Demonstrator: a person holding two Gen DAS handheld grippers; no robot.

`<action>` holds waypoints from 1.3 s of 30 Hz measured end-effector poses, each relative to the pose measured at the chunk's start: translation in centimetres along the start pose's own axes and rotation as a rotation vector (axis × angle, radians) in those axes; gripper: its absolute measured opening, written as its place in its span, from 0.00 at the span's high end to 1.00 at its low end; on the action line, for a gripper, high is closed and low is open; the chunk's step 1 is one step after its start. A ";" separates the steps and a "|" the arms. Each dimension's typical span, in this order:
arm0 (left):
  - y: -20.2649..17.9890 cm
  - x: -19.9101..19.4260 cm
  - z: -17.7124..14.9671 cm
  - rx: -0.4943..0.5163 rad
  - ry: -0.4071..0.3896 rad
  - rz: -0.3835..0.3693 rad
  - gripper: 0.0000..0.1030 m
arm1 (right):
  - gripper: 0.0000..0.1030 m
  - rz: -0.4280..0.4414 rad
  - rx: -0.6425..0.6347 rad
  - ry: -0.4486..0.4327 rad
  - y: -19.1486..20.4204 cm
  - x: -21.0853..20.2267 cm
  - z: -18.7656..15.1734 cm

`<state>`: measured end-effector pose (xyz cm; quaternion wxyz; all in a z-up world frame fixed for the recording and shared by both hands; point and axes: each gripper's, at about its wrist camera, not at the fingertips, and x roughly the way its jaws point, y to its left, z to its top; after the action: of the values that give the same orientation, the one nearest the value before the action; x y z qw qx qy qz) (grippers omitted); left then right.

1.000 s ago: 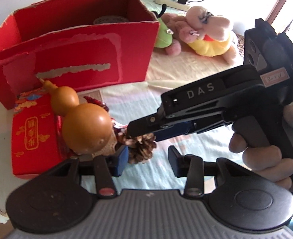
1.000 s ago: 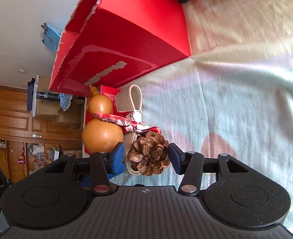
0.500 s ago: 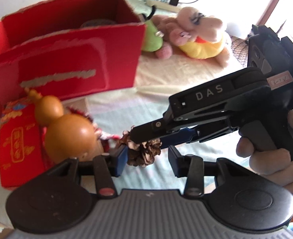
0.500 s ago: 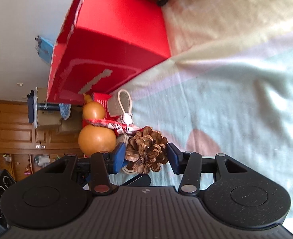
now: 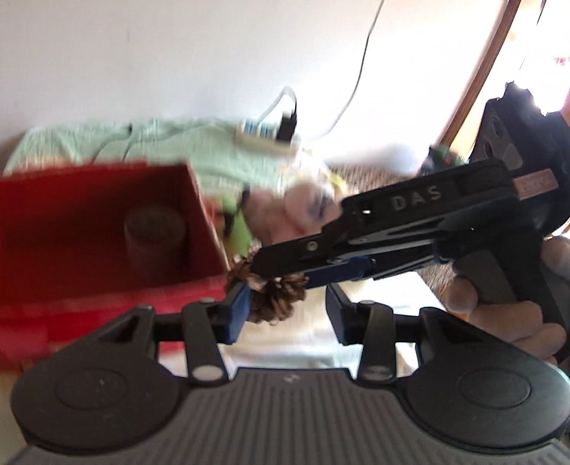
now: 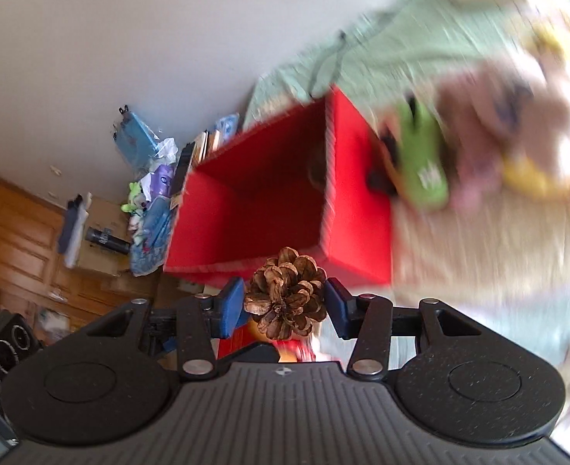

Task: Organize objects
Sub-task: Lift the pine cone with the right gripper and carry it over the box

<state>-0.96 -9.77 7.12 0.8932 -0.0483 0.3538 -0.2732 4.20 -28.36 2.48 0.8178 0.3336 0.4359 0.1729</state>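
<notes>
While both views smear with motion blur, these lines hold what I can read:

Right tongs [image 6: 285,306]: my two blue pads clamp the pine cone [image 6: 286,294] from either side — it is held up off the cloth, with nothing under it touching.
Right tongs, seen from my left camera: the black body marked "DAS" [image 5: 416,201] reaches in from the right, gripped by my hand [image 5: 517,310], and its tips meet the pine cone [image 5: 273,294].
Left tongs [image 5: 285,306]: standing wide with nothing between the pads; the pine cone sits just beyond the left pad, not pinched by it.
Red box [image 6: 269,201]: open-topped cardboard, right behind the cone in the right view; the cone hangs at its near rim, not inside.
Box contents: a dark round container [image 5: 155,232] stands on the box floor toward the right wall.
Plush toys [image 6: 509,135]: a blurred heap of pink, yellow and green just beside the box's right wall, lying on the pale cloth [image 6: 478,255].
Power strip [image 5: 265,137]: far back on the green cloth by the white wall, plugs and cables in it.
</notes>
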 end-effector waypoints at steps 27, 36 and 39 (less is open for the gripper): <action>15.4 4.6 0.7 -0.043 0.220 0.000 0.56 | 0.52 -0.664 -0.550 0.594 7.0 23.0 5.4; 16.9 6.0 1.1 -0.032 0.233 -0.050 0.56 | 0.54 -0.749 -0.594 0.669 6.0 24.7 4.6; 17.1 6.1 1.1 -0.041 0.234 -0.061 0.56 | 0.56 -0.751 -0.581 0.661 5.4 24.6 4.4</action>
<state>11.19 1.43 -0.57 0.8359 -0.0450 0.4595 -0.2969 21.68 -12.13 -6.67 0.7016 -0.1541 0.6913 0.0783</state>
